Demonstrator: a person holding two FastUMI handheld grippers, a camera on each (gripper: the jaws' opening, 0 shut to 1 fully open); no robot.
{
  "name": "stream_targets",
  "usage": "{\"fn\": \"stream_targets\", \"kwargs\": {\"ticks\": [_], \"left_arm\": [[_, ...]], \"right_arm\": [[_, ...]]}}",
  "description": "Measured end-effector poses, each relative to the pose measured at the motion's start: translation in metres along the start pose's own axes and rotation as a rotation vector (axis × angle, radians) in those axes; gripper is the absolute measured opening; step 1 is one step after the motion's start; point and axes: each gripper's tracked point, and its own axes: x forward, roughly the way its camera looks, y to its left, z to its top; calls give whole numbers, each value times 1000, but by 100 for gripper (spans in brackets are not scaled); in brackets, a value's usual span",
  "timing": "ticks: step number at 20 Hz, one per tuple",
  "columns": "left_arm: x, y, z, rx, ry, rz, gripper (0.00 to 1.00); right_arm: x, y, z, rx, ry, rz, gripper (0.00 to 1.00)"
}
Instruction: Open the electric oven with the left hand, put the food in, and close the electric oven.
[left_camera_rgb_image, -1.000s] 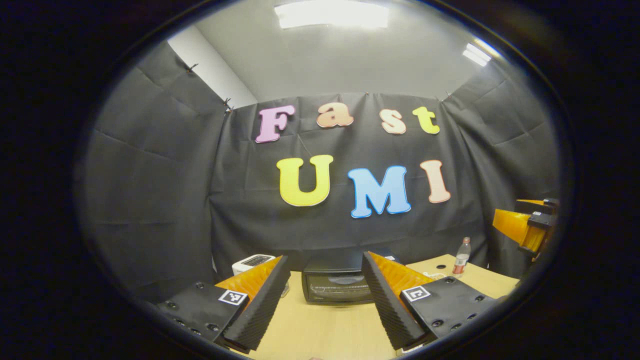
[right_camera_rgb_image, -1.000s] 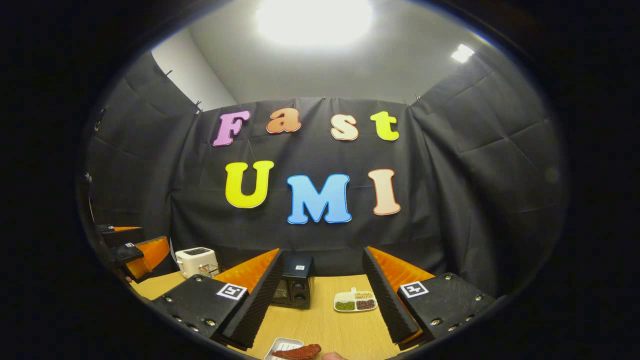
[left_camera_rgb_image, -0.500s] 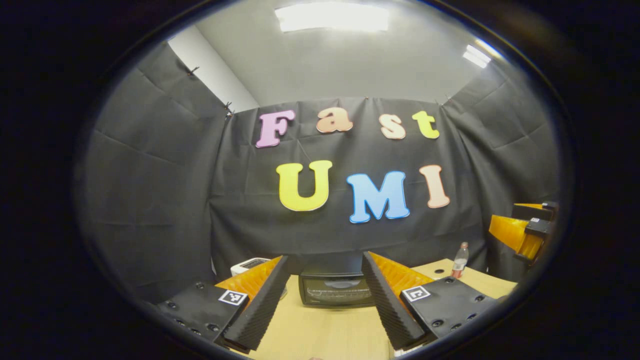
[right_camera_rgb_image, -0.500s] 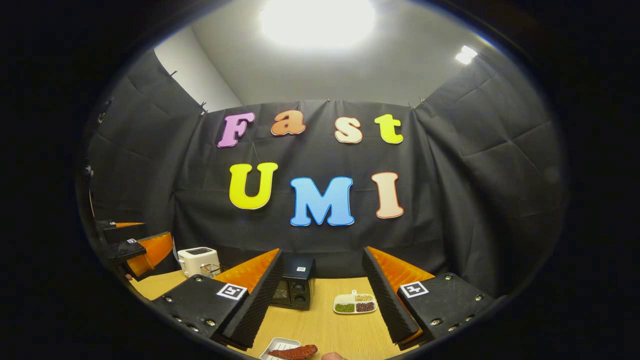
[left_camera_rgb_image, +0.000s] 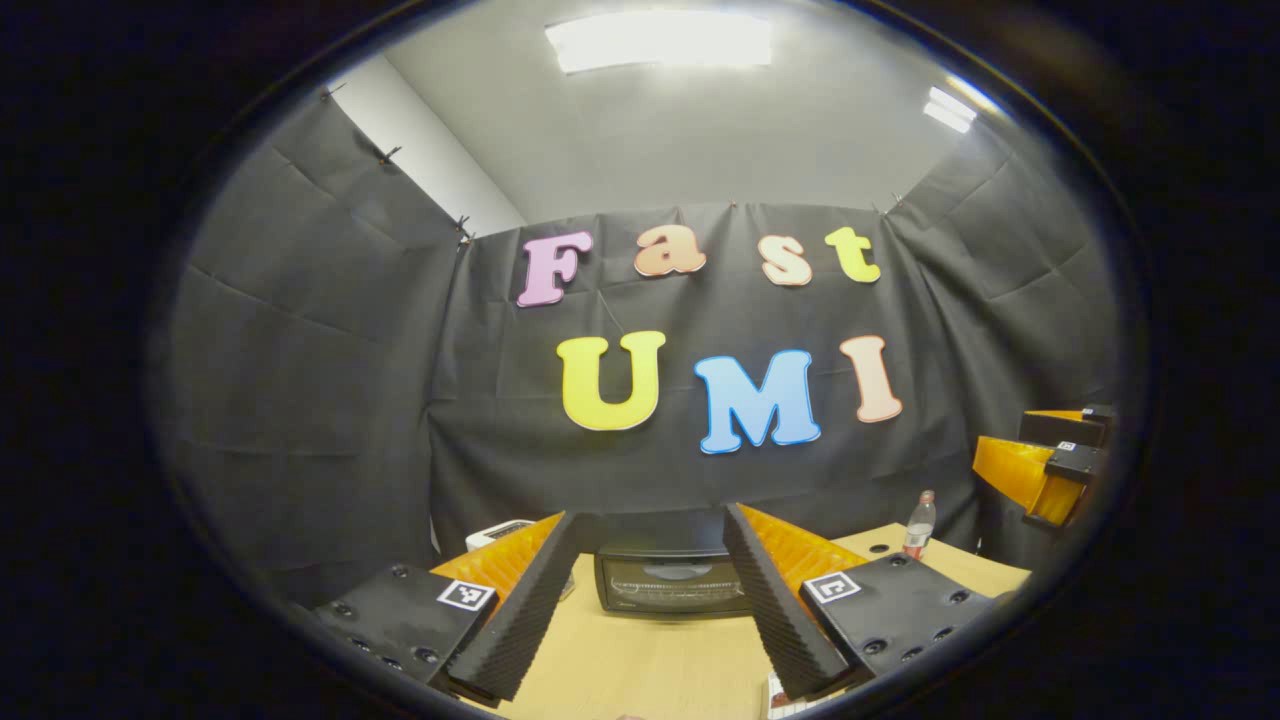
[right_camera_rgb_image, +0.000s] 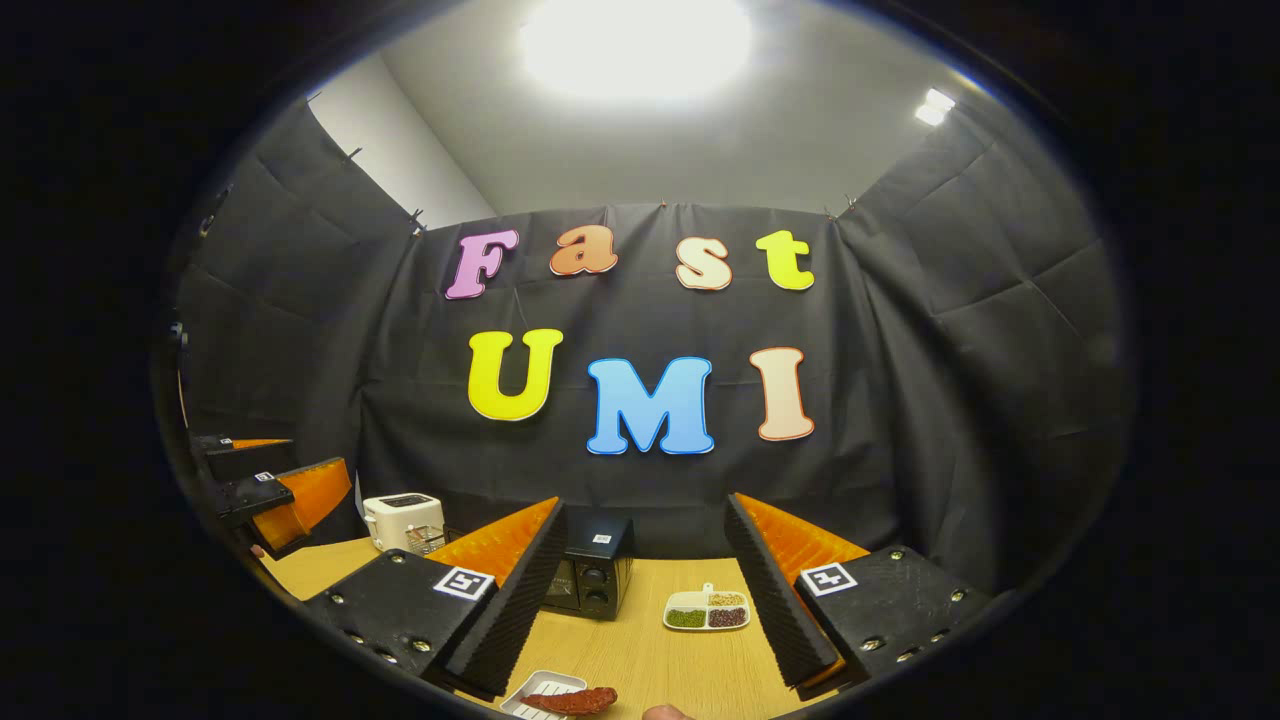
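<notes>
Grippers were both held level above the bench (left_camera_rgb_image: 640, 665), pointing toward the booth's back wall. Left gripper (left_camera_rgb_image: 650, 600) sat squarely in front of the electric oven (left_camera_rgb_image: 672, 582), whose door was shut and framed between the two fingers (left_camera_rgb_image: 775, 600); its jaws stood wide apart, holding and touching nothing. A bottle (left_camera_rgb_image: 918, 525) stood at the far right of that view, with the right gripper (left_camera_rgb_image: 1045, 470) beyond it. Right gripper view showed the oven's knob side, a white toaster (right_camera_rgb_image: 403, 520), a divided dish (right_camera_rgb_image: 707, 611), and the food (right_camera_rgb_image: 570, 700), a reddish piece on a small white tray (right_camera_rgb_image: 535, 693) at the near edge. Right jaws were likewise wide open and empty, well apart from the food.
</notes>
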Motion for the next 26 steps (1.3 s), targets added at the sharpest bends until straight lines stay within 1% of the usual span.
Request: {"fn": "stream_targets", "kwargs": {"ticks": [10,12,18,19,20,22,23,25,26], "left_arm": [[-1,0,-4,-13,12,12,90],[-2,1,-4,-13,13,15,96],[3,-1,-8,-20,13,9,96],[7,-1,-10,-21,14,7,96],[14,0,-15,-22,11,3,100],[31,5,-25,-15,8,2,100],[43,6,-33,-13,11,-3,96],[75,3,-53,-11,23,-20,90],[94,1,-65,-10,27,-31,90]], "right_arm": [[1,1,-4,-8,7,13,95],[1,0,-5,-4,11,12,96],[4,-1,-9,6,16,11,96],[3,-1,-11,13,20,14,96],[4,0,-12,16,18,17,95],[8,-2,-15,13,19,9,95],[8,-2,-23,13,38,4,95],[12,0,-23,18,45,-6,96],[17,-2,-22,16,42,-18,96]]}}
